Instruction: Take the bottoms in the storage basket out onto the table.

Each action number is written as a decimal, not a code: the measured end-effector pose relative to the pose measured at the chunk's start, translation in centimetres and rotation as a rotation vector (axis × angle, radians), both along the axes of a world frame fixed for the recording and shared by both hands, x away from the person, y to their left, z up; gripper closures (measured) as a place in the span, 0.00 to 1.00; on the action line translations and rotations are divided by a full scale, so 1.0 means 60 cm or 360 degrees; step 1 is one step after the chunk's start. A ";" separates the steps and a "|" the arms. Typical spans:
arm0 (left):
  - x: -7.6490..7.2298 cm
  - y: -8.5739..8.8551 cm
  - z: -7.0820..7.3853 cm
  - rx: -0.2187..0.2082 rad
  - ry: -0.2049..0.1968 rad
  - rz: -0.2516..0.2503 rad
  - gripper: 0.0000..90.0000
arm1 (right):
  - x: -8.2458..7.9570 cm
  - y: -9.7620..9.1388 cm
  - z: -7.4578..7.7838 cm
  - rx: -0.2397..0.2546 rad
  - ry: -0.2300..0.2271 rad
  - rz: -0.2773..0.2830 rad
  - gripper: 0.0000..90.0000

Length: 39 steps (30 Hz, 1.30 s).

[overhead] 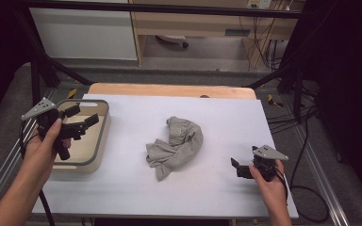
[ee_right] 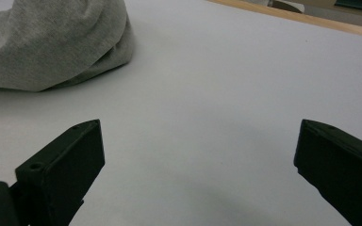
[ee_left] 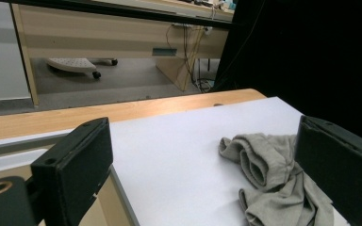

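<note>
White sheet, wooden tabletop, cables

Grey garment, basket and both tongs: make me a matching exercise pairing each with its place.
Things:
1. grey garment
2. basket
3. left tongs
4. right tongs

Places:
A. over the basket, open
B. crumpled at the middle of the white sheet
C. low by the sheet's right edge, open
D. at the sheet's left edge

Pairs: 1-B, 2-D, 3-A, 4-C

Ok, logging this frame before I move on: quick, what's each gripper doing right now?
Left gripper: open, holding nothing, over the bin.
Right gripper: open, holding nothing, low over the white table, apart from the grey garment.
</note>
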State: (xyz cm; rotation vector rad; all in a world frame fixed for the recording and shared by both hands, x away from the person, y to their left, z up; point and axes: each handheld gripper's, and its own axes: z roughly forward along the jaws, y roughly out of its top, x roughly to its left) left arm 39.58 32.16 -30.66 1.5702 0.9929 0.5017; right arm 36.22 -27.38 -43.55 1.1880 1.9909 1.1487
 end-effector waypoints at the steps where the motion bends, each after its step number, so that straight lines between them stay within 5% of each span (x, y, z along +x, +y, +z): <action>1: -0.002 0.000 -0.003 -0.0005 0.0003 0.0000 0.06 | 0.000 0.000 0.000 -0.0001 0.0002 0.0000 0.03; 18: -0.031 0.022 -0.052 -0.0062 0.0049 0.0038 0.07 | 0.001 0.002 -0.003 -0.0004 0.0024 0.0006 0.03; 39: -0.054 -0.002 -0.091 0.0028 0.0099 -0.0035 0.07 | 0.001 0.004 -0.004 -0.0010 0.0031 0.0022 0.03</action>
